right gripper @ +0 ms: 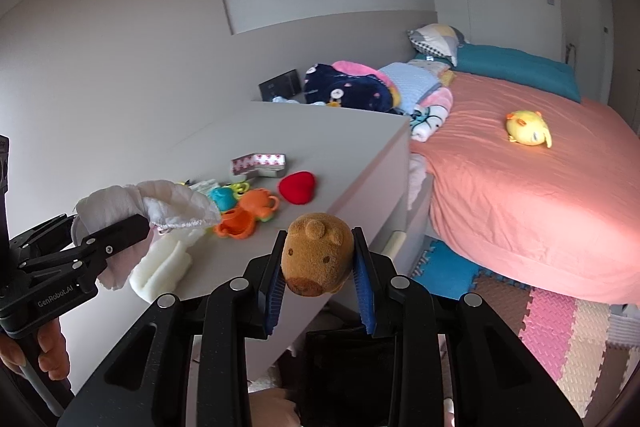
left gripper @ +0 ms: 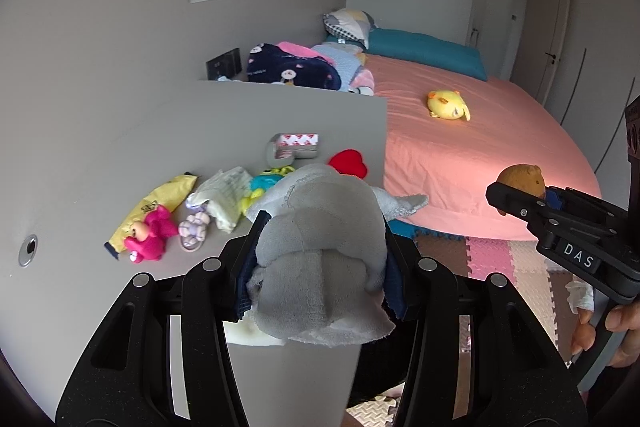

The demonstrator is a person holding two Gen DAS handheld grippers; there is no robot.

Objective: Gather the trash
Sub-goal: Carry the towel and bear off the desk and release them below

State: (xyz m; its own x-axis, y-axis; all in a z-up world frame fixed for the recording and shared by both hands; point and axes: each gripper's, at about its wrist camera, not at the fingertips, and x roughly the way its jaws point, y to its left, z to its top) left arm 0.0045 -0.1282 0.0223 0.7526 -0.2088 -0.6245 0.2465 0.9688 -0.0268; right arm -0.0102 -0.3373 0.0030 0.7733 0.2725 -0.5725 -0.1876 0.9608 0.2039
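From the left wrist view, the left gripper [left gripper: 320,259] is clamped on a crumpled grey-white cloth bundle [left gripper: 320,247], held above the near edge of the grey desk top [left gripper: 100,167], where a yellow wrapper [left gripper: 160,203], a pink plush toy [left gripper: 148,237] and a red heart cushion [left gripper: 348,163] lie. From the right wrist view, the right gripper [right gripper: 318,267] squeezes a brown plush bear head [right gripper: 316,253] between its blue pads, over the desk's corner beside the pink-sheeted bed [right gripper: 540,195]; an orange plastic toy [right gripper: 244,217] rests on the desk.
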